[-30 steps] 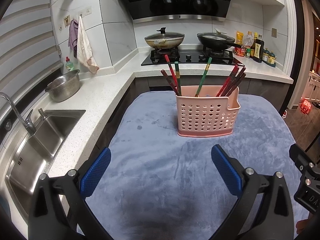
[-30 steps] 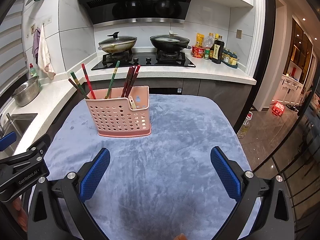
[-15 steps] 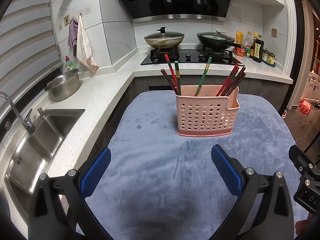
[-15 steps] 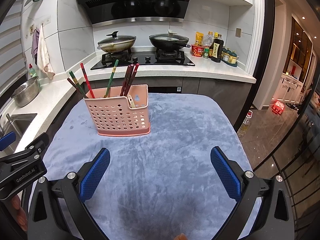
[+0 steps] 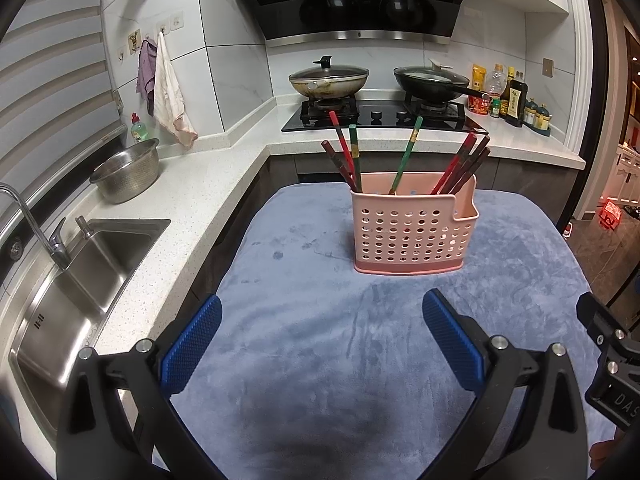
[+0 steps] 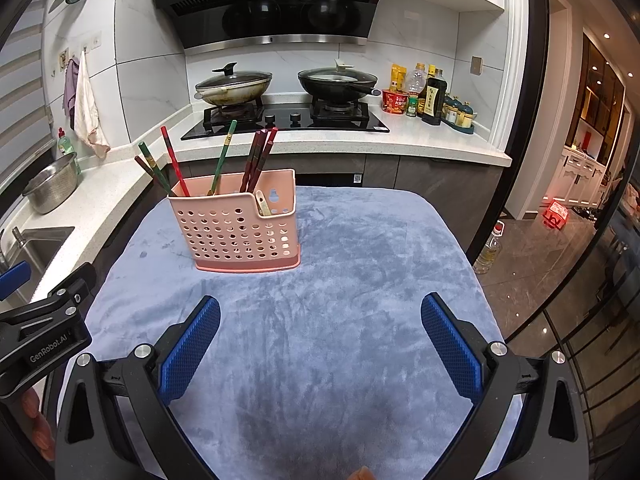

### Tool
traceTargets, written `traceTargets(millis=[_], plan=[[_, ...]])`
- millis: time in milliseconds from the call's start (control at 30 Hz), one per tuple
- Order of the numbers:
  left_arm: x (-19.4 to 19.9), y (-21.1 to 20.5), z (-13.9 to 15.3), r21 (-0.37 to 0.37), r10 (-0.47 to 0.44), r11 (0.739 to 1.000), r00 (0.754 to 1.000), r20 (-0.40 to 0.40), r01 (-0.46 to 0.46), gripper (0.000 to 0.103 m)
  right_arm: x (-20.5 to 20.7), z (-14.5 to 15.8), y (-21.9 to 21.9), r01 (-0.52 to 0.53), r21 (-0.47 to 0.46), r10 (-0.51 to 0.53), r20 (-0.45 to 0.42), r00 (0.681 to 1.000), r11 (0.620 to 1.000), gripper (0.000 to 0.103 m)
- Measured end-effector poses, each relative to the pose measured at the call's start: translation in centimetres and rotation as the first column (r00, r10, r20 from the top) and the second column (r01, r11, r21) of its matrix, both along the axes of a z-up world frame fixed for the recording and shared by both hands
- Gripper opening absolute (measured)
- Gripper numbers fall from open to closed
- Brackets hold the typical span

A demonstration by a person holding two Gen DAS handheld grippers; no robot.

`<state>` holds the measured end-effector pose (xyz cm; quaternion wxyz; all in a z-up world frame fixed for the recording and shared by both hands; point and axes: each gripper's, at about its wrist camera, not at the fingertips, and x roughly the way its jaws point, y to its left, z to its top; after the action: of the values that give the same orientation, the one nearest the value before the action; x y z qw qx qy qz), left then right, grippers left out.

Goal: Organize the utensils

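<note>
A pink perforated utensil basket (image 5: 414, 230) stands upright on the grey-blue cloth (image 5: 320, 340); it also shows in the right wrist view (image 6: 238, 228). Several red, green and dark chopsticks (image 5: 404, 156) stand in it, leaning left and right (image 6: 256, 160). A pale utensil (image 6: 263, 203) sits in its small side compartment. My left gripper (image 5: 322, 340) is open and empty, well short of the basket. My right gripper (image 6: 320, 338) is open and empty, in front and to the right of the basket.
A steel sink (image 5: 60, 292) and a metal colander bowl (image 5: 126, 170) are on the left counter. The hob with two lidded pans (image 5: 328, 80) and sauce bottles (image 6: 424, 96) are behind. The table drops to the floor on the right (image 6: 520, 264).
Both grippers have drifted slightly; the basket sits a little farther up in both views. Nothing was taken hold of or let go.
</note>
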<state>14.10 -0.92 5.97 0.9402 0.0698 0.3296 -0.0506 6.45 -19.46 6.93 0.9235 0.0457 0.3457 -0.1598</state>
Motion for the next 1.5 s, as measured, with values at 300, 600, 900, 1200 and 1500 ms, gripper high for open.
traceTargets(millis=[300, 600, 900, 1200, 1500], plan=[[0.3, 0.0, -0.3, -0.001, 0.004, 1.000, 1.000, -0.020, -0.004, 0.096, 0.1, -0.1, -0.1, 0.002, -0.001, -0.002, -0.004, 1.000, 1.000, 0.097], [2.1, -0.6, -1.0, 0.001, 0.002, 1.000, 0.999, -0.050, -0.002, 0.096, 1.0, -0.8, -0.5, -0.005, -0.007, 0.005, -0.025, 1.000, 1.000, 0.097], [4.5, -1.2, -2.1, -0.011, -0.009, 1.000, 0.995, -0.099, 0.008, 0.096, 3.1, -1.6, -0.9, -0.010, 0.007, 0.010, -0.038, 0.999, 1.000, 0.097], [5.8, -1.6, -3.0, 0.011, -0.004, 1.000, 0.992, -0.126, 0.006, 0.096, 4.8, -2.3, -1.2, -0.014, 0.010, 0.015, -0.054, 0.998, 1.000, 0.097], [6.4, -1.9, -3.0, 0.018, -0.035, 0.999, 0.990, -0.135, 0.037, 0.096, 5.4, -2.6, -1.3, -0.014, 0.016, 0.015, -0.063, 0.998, 1.000, 0.097]])
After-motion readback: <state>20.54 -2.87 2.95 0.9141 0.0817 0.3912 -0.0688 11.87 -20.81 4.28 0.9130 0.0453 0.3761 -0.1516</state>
